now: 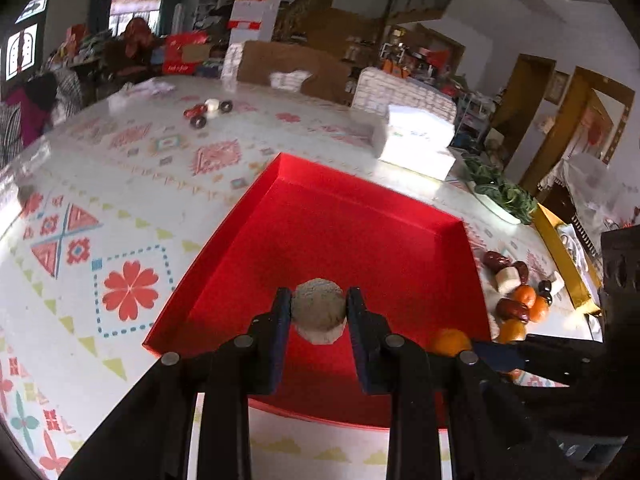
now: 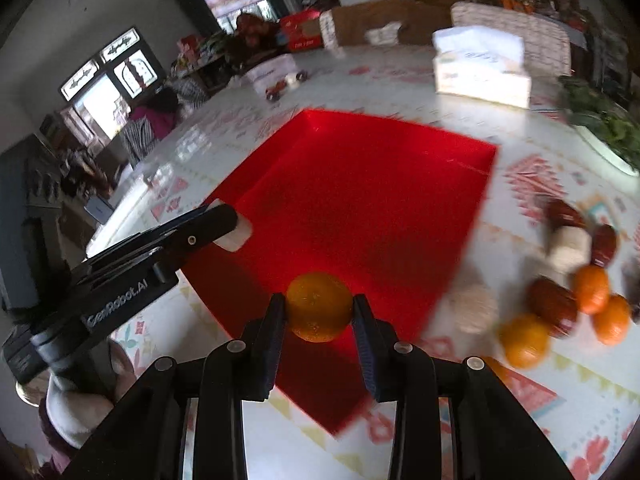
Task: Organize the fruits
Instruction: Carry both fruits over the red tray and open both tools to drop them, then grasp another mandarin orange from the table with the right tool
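Left gripper (image 1: 319,312): clenched on a pale grey-beige round fruit (image 1: 319,309), pinched on both flanks between the fingers, suspended over the near part of the red tray (image 1: 360,240). Right gripper (image 2: 319,312): clenched on an orange (image 2: 319,306), held over the tray's near edge.

Red tray: shallow, rectangular, flat on the patterned tablecloth (image 1: 132,184), floor bare where visible.

Loose fruit pile (image 1: 516,292) on the cloth just right of the tray: several oranges, dark red dates, pale cylindrical pieces, touching one another; a few dark items at the far side, too small to identify. One more pale round fruit (image 2: 474,308) beside the tray's right wall, blurred in the right wrist view.

Elsewhere on the table: white tissue pack (image 1: 416,140) beyond the tray's far corner, red toy car (image 1: 206,110) well behind, leafy greens in a white dish (image 1: 500,196) at the right edge.
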Tool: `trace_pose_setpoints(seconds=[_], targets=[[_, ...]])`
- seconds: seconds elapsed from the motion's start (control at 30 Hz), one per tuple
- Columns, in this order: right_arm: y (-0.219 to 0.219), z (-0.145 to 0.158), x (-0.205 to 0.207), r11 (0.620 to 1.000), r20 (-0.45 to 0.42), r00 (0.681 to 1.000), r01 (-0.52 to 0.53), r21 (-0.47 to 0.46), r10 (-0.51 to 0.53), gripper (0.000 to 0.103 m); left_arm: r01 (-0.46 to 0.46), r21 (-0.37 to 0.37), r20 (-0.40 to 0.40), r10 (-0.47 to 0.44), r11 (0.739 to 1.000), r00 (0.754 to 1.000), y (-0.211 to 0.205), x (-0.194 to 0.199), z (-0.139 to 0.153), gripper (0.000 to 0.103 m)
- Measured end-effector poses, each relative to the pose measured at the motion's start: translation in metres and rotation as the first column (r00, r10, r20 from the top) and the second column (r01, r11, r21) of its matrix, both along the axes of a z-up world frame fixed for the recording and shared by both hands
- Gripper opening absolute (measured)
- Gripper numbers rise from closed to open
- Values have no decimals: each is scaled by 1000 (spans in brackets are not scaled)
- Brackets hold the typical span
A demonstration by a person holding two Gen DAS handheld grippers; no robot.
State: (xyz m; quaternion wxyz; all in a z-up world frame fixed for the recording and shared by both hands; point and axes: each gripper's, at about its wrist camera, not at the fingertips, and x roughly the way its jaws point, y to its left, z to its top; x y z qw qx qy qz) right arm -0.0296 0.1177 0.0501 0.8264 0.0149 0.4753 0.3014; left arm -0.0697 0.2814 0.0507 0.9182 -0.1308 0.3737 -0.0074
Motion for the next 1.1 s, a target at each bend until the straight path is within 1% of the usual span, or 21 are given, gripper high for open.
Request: trace_pose_setpoints(seconds=[0.1, 0.13, 0.17, 0.23, 0.3, 0.4, 0.47, 0.5, 0.53, 0.57, 0.6, 0.63, 0.67, 0.73, 0.77, 0.8, 0.87, 0.9, 0.93, 1.0, 1.1], targets=[[10, -7, 5, 1000, -24, 1000, -4, 10, 4, 38, -4, -26, -4, 4, 1000, 1000, 2, 2, -3, 28], [9, -8, 4, 1000, -32, 999, 0, 20, 0, 38, -3, -31, -2, 3, 1000, 1000, 2, 2, -3, 30], [8, -10, 6, 1000, -38, 999, 4, 29, -3, 38, -2, -35, 0, 2, 999, 1000, 2, 2, -2, 34], [5, -7, 5, 999, -29, 1000, 11, 43, -10, 39, -6, -36, 8, 6, 999, 1000, 0, 1, 0, 42], [-1, 0, 1, 998, -16, 1000, 23, 51, -22, 42, -2, -37, 21, 2, 999, 1000, -3, -4, 4, 42], [-15, 15, -5, 995, 10, 999, 45, 85, -46, 47, 8, -53, 51, -5, 999, 999, -7, -15, 13, 45], [-30, 28, -14, 993, 46, 997, 62, 103, -67, 48, 18, -61, 81, -13, 998, 997, -13, -26, 22, 51], [-42, 36, -21, 992, 83, 993, 79, 101, -88, 51, 27, -67, 97, -20, 997, 995, -16, -32, 27, 53], [-51, 43, -26, 991, 115, 987, 97, 97, -108, 58, 34, -73, 109, -26, 997, 994, -20, -37, 31, 56], [-65, 50, -33, 988, 164, 977, 124, 91, -138, 63, 45, -81, 122, -35, 996, 992, -24, -43, 35, 60], [-74, 54, -38, 986, 196, 969, 138, 91, -153, 73, 57, -88, 137, -45, 994, 990, -29, -51, 39, 62], [-87, 59, -43, 984, 233, 958, 152, 91, -169, 81, 70, -91, 147, -56, 993, 988, -35, -57, 41, 65], [-103, 61, -48, 981, 262, 946, 175, 80, -190, 82, 79, -92, 154, -65, 993, 986, -39, -60, 42, 66], [-126, 59, -48, 971, 267, 934, 239, 24, -237, 82, 100, -101, 164, -83, 990, 983, -51, -68, 44, 66], [-138, 55, -44, 965, 241, 937, 263, -9, -253, 82, 107, -107, 166, -89, 988, 982, -54, -71, 43, 66], [-146, 50, -41, 962, 215, 941, 272, -15, -262, 82, 114, -114, 166, -94, 987, 982, -58, -73, 41, 66], [-159, 36, -35, 958, 152, 948, 285, -17, -279, 72, 139, -129, 165, -117, 982, 979, -68, -76, 39, 66], [-162, 30, -33, 959, 130, 951, 283, -17, -279, 61, 154, -130, 165, -132, 980, 977, -73, -78, 38, 66], [-163, 21, -32, 962, 101, 957, 274, -13, -272, 55, 172, -121, 167, -150, 978, 974, -81, -79, 36, 66], [-164, 14, -34, 966, 82, 963, 257, 0, -257, 54, 191, -105, 166, -172, 976, 971, -90, -81, 35, 66], [-149, 10, -28, 973, 75, 971, 228, 22, -229, 54, 214, -96, 152, -198, 972, 968, -100, -81, 30, 66]])
